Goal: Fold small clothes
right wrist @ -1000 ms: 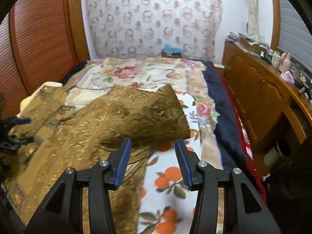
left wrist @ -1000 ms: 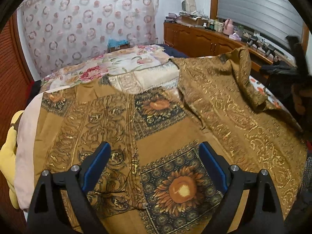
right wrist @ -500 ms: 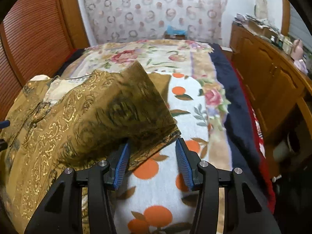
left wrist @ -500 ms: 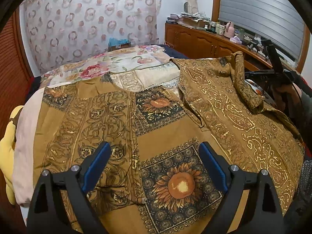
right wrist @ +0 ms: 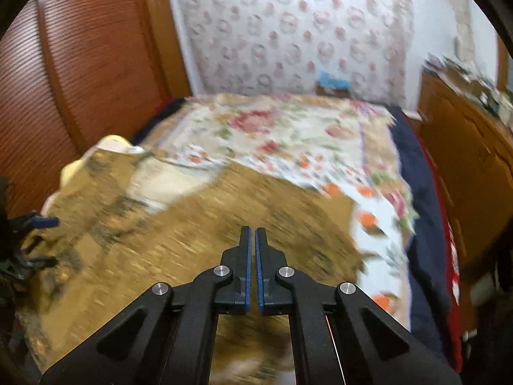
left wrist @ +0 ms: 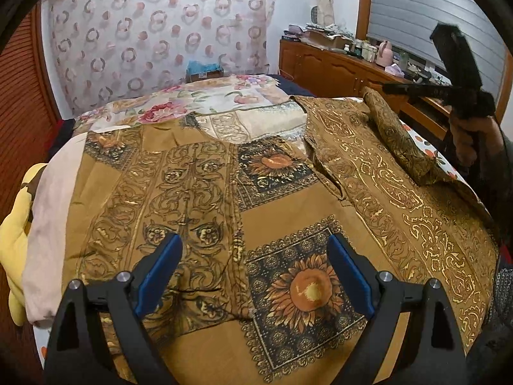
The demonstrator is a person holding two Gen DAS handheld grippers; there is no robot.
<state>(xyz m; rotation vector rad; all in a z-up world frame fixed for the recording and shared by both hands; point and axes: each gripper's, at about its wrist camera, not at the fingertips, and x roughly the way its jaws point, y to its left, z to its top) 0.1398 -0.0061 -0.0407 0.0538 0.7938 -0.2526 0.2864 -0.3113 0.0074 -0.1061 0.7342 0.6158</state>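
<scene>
Since half a second ago my right gripper (right wrist: 255,234) has pulled its fingers together, where before they stood apart around the lifted edge of the sleeve. Now only a thin slit shows between the two blue pads (right wrist: 247,269), and I see no cloth in it. This view is blurred by motion. In the left wrist view the right gripper (left wrist: 449,64) is raised at the far right, with my right hand (left wrist: 471,138) on its handle, and nothing hangs from it.

My left gripper (left wrist: 253,260) has almost not moved. Its fingers are spread wide and grasp nothing; they hover above the near part of the shirt.

The brown patterned shirt (left wrist: 198,199) lies spread flat on the bed (right wrist: 288,134), filling the near half of it. A sunflower panel (left wrist: 304,292) is just between my left fingers, and a second one (left wrist: 272,163) is farther away. The right sleeve (left wrist: 397,131) is folded in and lies as a thick roll on the right side of the shirt, at the far right. A yellow cloth (left wrist: 12,240) and a pale pink cloth (left wrist: 51,211) lie at the left edge. Beyond the shirt the flowered bedcover (left wrist: 205,99) reaches to the patterned curtain (left wrist: 160,32). A wooden cabinet (left wrist: 336,70) stands at the far right.
</scene>
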